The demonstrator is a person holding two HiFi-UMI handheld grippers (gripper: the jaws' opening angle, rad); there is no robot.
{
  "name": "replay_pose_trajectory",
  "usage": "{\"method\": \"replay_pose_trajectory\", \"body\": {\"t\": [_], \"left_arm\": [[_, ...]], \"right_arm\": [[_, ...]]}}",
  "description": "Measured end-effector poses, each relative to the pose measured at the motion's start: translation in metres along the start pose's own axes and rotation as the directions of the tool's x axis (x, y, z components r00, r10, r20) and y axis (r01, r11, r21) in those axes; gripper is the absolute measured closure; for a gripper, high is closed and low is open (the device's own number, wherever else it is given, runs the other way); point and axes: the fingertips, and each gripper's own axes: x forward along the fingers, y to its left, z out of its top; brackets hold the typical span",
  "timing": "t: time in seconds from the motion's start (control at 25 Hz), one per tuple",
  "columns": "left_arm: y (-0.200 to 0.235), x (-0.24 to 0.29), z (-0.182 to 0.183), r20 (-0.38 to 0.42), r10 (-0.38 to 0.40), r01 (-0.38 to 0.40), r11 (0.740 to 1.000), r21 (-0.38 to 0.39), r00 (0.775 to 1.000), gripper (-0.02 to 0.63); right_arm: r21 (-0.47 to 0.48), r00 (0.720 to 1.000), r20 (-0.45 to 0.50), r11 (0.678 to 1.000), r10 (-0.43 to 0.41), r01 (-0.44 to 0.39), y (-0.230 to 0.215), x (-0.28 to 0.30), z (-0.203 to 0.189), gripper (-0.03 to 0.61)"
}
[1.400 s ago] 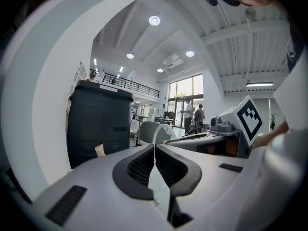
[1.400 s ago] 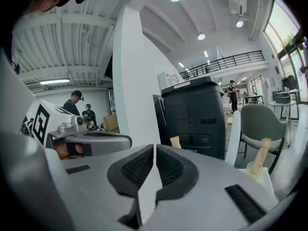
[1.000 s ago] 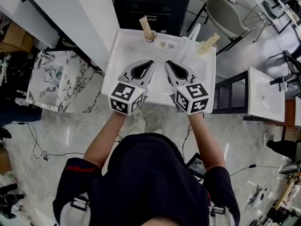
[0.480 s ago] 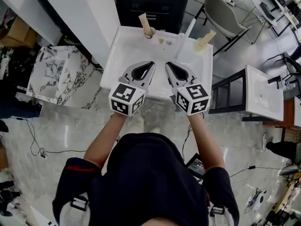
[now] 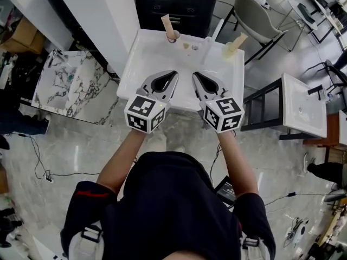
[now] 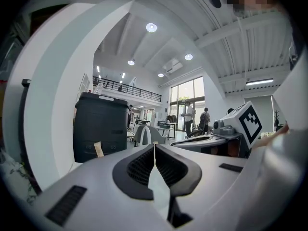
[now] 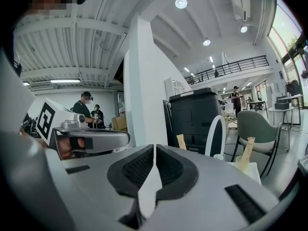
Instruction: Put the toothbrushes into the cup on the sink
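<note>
Both grippers have drawn back from the basin to the white sink's [image 5: 142, 64] near rim. Two tan, flat toothbrushes stand tilted at its back corners: the left toothbrush [image 5: 167, 24] in a round cup [image 5: 173, 36], the right toothbrush [image 5: 237, 41] in a pale cup [image 5: 230, 52], well beyond the fingers. The left gripper [image 5: 173, 72] and right gripper [image 5: 196, 75] sit side by side, fingers pressed together, empty.

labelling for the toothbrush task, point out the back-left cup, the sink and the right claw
back-left cup [image 5: 173, 36], head view, its rim
sink [image 5: 152, 53], head view, bare basin
right claw [image 5: 196, 73], head view, shut tips
</note>
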Motion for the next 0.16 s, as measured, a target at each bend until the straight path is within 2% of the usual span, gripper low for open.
{"method": "replay_pose_trajectory", "body": {"t": [0.16], "left_arm": [[-0.0070,-0.0050,-0.0021,0.001,-0.001,0.001,1.000,-0.003,1.000,0.594]], "right_arm": [[0.011,1.000,0.001,1.000,-0.008,0.008,0.0006,-0.0085,-0.0047,0.535]]}}
